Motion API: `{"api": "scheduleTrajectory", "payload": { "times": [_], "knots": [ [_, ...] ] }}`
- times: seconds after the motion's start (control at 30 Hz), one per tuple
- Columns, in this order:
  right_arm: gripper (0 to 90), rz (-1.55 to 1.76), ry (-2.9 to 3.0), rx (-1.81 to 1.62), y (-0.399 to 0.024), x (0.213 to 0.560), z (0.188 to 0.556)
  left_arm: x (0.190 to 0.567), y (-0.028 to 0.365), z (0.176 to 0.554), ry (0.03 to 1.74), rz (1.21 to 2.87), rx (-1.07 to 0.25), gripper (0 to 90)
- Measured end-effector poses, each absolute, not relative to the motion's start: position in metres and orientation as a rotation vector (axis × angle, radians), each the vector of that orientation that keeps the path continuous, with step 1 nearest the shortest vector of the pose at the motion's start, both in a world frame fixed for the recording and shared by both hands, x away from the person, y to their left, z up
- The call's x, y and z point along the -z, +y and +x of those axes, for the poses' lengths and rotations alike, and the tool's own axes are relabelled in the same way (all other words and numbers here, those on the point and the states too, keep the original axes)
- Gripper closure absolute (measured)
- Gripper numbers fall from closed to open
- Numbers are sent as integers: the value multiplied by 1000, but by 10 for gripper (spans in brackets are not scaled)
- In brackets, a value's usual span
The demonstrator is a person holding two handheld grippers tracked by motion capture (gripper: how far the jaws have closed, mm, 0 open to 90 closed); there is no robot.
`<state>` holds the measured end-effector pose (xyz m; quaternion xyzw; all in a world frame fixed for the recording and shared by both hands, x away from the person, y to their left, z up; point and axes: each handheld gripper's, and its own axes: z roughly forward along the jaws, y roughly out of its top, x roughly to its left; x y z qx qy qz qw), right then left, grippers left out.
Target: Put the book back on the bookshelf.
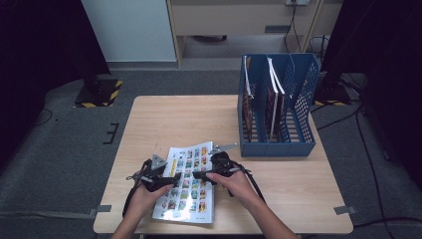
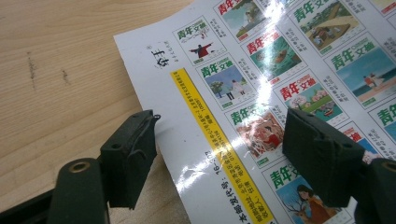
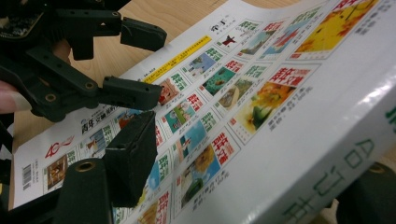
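A thick book [image 1: 186, 185] with a glossy white cover of small colour pictures lies on the wooden table [image 1: 174, 119] near its front edge. My left gripper [image 1: 172, 180] is at the book's left edge. In the left gripper view it [image 2: 219, 135] stands open, one jaw over bare wood and the other over the cover [image 2: 280, 70], gripping nothing. My right gripper [image 1: 201, 175] is at the book's right side. In the right gripper view it [image 3: 254, 158] is shut on the book [image 3: 261, 93], one jaw on the cover and one under the spine, which is tilted up. The left gripper [image 3: 147, 63] also shows there, open.
A blue three-slot file holder [image 1: 278, 109] stands at the table's back right with several magazines upright in it. Bare wood lies to the left and behind the book. The table's front edge is close below both hands.
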<state>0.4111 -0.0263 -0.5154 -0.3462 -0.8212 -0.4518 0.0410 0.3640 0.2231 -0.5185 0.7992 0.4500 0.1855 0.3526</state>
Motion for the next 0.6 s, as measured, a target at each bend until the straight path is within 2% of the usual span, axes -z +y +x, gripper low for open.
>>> {"api": "scheduleTrajectory", "payload": {
  "times": [0.1,0.37,0.43,0.47,0.6],
  "knots": [
    [262,-1074,-2515,1350,-20,511,413,519,223,364,1166,2066,-478,248],
    [256,-1130,-2498,1337,-11,512,416,518,223,364,1161,2072,-485,243],
    [312,-1144,-2498,1324,-11,511,417,518,223,364,1159,2071,-487,236],
    [312,-1144,-2498,1324,-11,511,417,518,223,364,1158,2072,-488,236],
    [429,-1184,-2487,1323,-12,509,420,518,223,364,1161,2081,-494,221]
  ]
}}
